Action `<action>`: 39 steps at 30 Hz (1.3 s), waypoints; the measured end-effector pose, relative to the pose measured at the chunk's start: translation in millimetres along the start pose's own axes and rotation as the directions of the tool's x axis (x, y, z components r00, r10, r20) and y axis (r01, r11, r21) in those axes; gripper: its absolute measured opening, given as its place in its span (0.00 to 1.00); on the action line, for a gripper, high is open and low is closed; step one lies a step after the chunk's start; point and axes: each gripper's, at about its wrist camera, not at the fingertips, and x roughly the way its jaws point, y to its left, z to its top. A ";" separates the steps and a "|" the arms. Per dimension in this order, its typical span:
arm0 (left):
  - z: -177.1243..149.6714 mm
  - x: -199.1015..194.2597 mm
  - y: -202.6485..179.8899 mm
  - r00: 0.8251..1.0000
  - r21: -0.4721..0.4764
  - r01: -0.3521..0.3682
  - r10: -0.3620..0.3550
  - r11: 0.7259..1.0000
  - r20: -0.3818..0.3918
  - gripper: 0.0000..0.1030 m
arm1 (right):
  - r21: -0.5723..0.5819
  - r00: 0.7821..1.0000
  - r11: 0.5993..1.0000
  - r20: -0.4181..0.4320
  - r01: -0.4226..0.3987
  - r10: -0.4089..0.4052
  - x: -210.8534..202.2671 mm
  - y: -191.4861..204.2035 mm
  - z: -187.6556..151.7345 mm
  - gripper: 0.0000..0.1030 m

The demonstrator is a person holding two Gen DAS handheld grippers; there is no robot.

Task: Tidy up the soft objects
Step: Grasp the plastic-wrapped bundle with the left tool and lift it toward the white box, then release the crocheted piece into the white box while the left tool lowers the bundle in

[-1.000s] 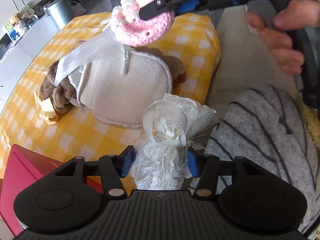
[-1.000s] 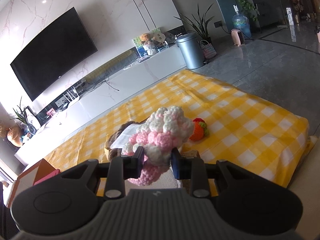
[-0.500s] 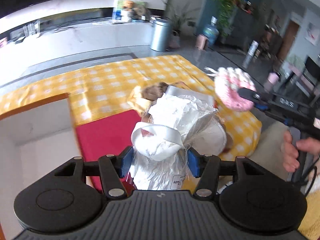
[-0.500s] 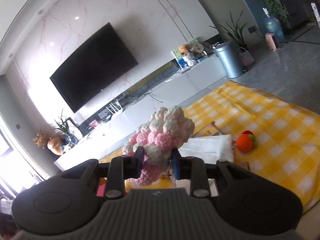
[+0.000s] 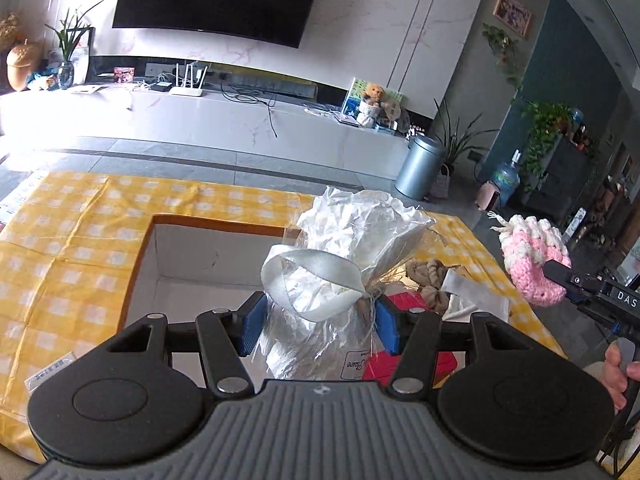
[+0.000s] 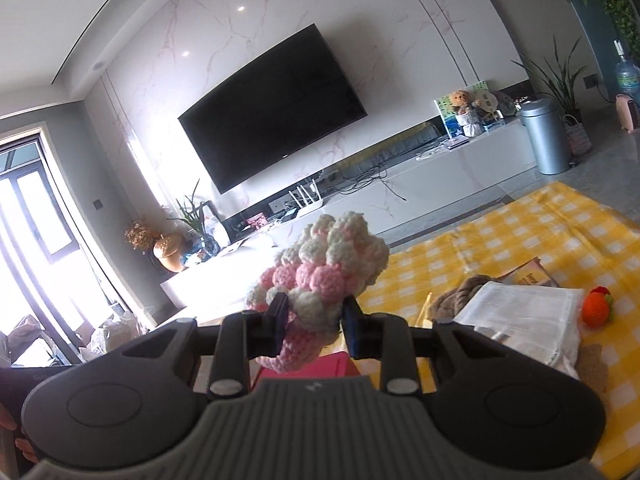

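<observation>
A: Left gripper [image 5: 318, 330]?
B: Clamped on the cellophane-wrapped bundle [image 5: 340, 276], above the open cardboard box [image 5: 192, 268] at 10 o'clock.
A: Right gripper [image 6: 314, 322]?
B: Pinching the pink-and-white crochet piece [image 6: 324, 276]; orange knitted toy [image 6: 597, 307] at 3 o'clock on the yellow checked cloth [image 6: 520, 236].

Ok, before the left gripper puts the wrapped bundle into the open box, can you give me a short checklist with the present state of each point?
1. Left gripper holds the cellophane bundle: ok, blue pads press on both sides.
2. Open box lies ahead of the bundle: ok, it sits on the yellow checked cloth.
3. Box has free room: cannot tell, only part of the inside shows.
4. Right gripper holds the pink and white crochet piece: ok.
5. Right gripper stays clear of the box: ok, it is off to the right in the left wrist view.
</observation>
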 end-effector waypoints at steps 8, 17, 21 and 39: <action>-8.1 -21.1 49.4 0.998 -0.100 -0.011 0.018 0.995 0.068 0.63 | -0.064 0.996 0.994 -0.043 -0.085 0.082 13.6 42.9 -3.0 0.27; -8.9 -35.6 88.7 0.993 -0.128 0.025 -0.011 0.992 0.115 0.64 | -0.266 0.959 0.952 -0.274 -0.153 0.077 75.5 130.0 -32.0 0.27; -11.7 -36.0 103.7 0.993 -0.153 0.049 -0.031 0.987 0.117 0.64 | -0.366 0.919 0.904 -0.389 -0.222 0.069 102.8 165.4 -44.5 0.27; -24.4 -25.9 134.0 0.996 -0.240 0.065 -0.047 0.969 0.080 0.65 | -0.397 0.673 0.866 -0.733 -0.303 -0.100 222.7 208.7 -159.1 0.27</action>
